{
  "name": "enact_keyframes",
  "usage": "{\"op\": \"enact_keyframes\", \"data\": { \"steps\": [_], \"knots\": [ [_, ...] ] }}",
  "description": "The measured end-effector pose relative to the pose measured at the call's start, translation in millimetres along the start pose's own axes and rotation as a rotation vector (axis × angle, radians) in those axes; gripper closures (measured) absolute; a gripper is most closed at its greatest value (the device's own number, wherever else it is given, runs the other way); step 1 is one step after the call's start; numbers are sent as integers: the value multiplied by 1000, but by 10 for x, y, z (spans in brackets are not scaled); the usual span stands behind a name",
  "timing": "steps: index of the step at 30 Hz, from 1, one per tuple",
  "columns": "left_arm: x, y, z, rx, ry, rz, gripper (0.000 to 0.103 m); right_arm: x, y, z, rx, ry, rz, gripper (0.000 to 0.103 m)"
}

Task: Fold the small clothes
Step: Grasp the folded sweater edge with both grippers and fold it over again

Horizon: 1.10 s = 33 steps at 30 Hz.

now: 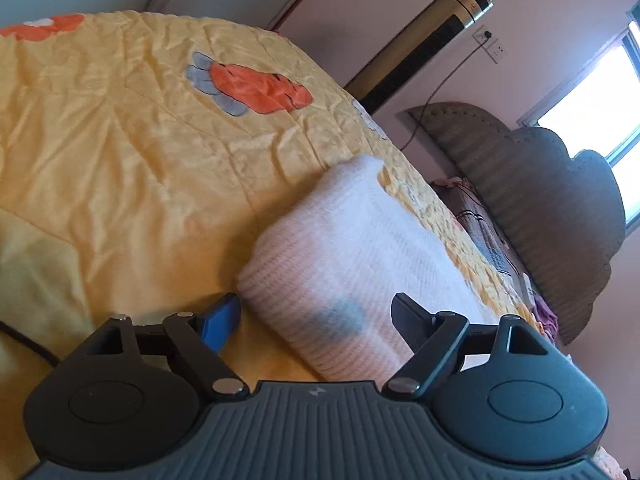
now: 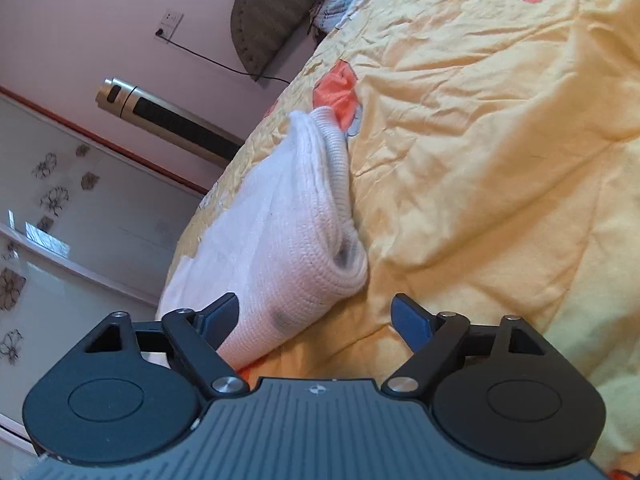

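Left wrist view looks across a yellow quilt printed with orange shapes, where a folded white knit garment lies flat on the bedding. The left gripper has its jaws spread wide with nothing pinched; the garment's near folded end sits in the gap between the two fingers, a little ahead of them and closer to the right-hand one, with quilt showing between the cloth and the blue-padded finger. A grey mark shows on the knit near that end. Beyond the bed stand a gold tower fan, a padded headboard and a bright window. From the right wrist view, the right gripper is likewise spread wide and holds nothing. Here the garment lies ahead and toward the left-hand finger, whose tip overlaps its folded corner; whether it touches cannot be told. The other finger stands over bare quilt, well clear of the cloth.
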<state>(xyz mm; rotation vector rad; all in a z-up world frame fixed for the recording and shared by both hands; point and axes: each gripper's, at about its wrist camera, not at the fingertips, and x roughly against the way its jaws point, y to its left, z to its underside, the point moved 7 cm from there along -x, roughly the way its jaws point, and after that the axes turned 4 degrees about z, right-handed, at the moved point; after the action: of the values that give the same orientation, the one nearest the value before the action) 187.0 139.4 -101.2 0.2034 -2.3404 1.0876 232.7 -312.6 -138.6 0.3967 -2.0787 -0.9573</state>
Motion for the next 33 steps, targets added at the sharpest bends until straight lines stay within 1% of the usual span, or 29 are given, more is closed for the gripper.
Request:
{"op": "enact_keyframes", "data": {
  "steps": [2, 4, 5, 6, 8, 9, 11, 12, 13, 15, 16, 17, 18, 21, 24, 27, 29, 31, 32, 33],
  "knots": [
    [-139, -28, -13, 30, -10, -39, 20, -117, 113, -32, -14, -26, -2, 8],
    [-217, -36, -60, 80, -31, -37, 17, -261, 194, -94, -37, -49, 11, 7],
    [-239, -27, -71, 111, -40, -35, 17, -328, 217, -122, -46, -57, 22, 6],
    [-261, -22, -86, 128, -49, -35, 17, -380, 250, -165, -54, -82, 23, 4],
    [-292, -35, -94, 110, -63, -49, 17, -462, 277, -201, -70, -119, 42, 5],
    [-303, -59, -87, 82, -64, -59, 17, -472, 287, -202, -71, -147, 52, 8],
    [-318, -110, -55, 18, -72, -79, 18, -486, 262, -190, -57, -218, 100, 27],
    [-332, -133, -39, -15, -77, -91, 18, -497, 223, -185, -44, -248, 138, 48],
    [-337, -154, -23, -49, -83, -106, 19, -509, 174, -171, -27, -265, 156, 56],
    [-343, -178, 3, -95, -104, -136, 23, -518, 170, -169, 27, -260, 151, 56],
    [-344, -186, 16, -119, -122, -167, 31, -521, 171, -181, 43, -246, 152, 57],
    [-342, -189, 33, -147, -136, -205, 44, -519, 157, -203, 41, -232, 147, 57],
    [-344, -192, 43, -170, -141, -231, 46, -515, 138, -226, 25, -218, 138, 57],
    [-324, -181, 47, -200, -133, -234, 52, -514, 125, -250, 35, -199, 136, 59],
    [-316, -182, 42, -230, -109, -225, 55, -516, 163, -212, 101, -208, 158, 60],
    [-313, -191, 48, -244, -99, -227, 56, -514, 162, -189, 129, -219, 167, 54],
    [-321, -204, 51, -250, -97, -234, 59, -509, 157, -167, 151, -235, 161, 56],
    [-324, -210, 55, -240, -86, -224, 65, -502, 163, -151, 164, -243, 166, 57],
    [-321, -215, 54, -238, -82, -224, 68, -499, 172, -149, 164, -243, 172, 59],
    [-318, -226, 51, -240, -76, -222, 70, -495, 191, -147, 164, -241, 176, 63]
  ]
}}
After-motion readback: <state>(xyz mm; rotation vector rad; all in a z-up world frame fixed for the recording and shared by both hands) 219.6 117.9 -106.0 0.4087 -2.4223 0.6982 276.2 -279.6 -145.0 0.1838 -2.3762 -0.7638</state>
